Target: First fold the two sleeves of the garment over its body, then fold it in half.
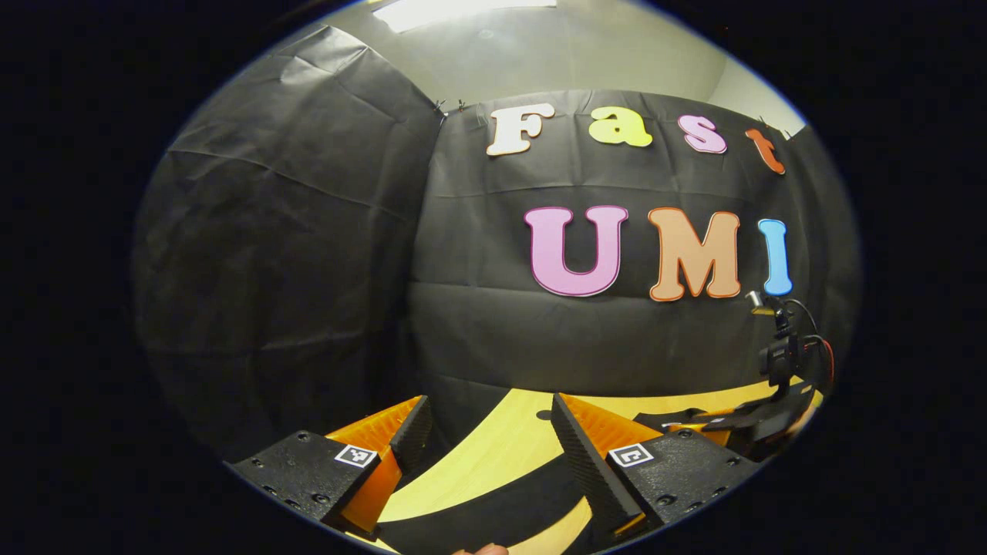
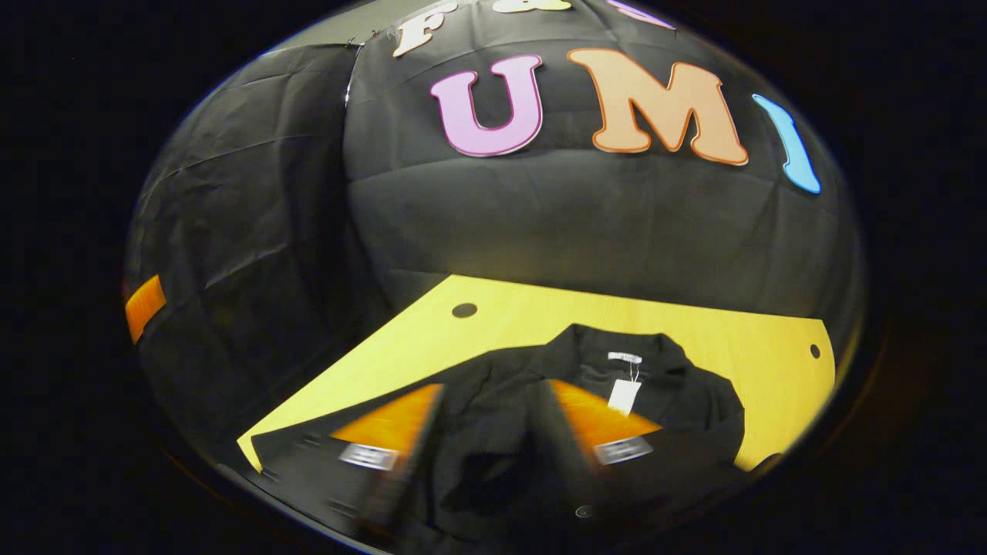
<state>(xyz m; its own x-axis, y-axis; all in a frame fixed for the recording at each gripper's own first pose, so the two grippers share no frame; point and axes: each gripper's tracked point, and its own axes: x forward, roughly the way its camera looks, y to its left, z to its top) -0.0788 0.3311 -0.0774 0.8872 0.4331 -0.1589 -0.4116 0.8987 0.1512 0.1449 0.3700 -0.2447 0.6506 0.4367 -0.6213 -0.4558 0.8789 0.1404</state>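
Black crumpled garment point(image 2: 617, 401), wooden table point(image 2: 771, 354).

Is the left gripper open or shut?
Open: the left gripper has its fingers apart, with wooden table and black garment showing between them.

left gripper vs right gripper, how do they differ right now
The left gripper is sharp in the left gripper view, over a thin strip of the black garment on the yellow table. The right gripper is motion-blurred in the right gripper view, over the garment's body, collar and hanging tag. Both are open, with nothing between the fingers.
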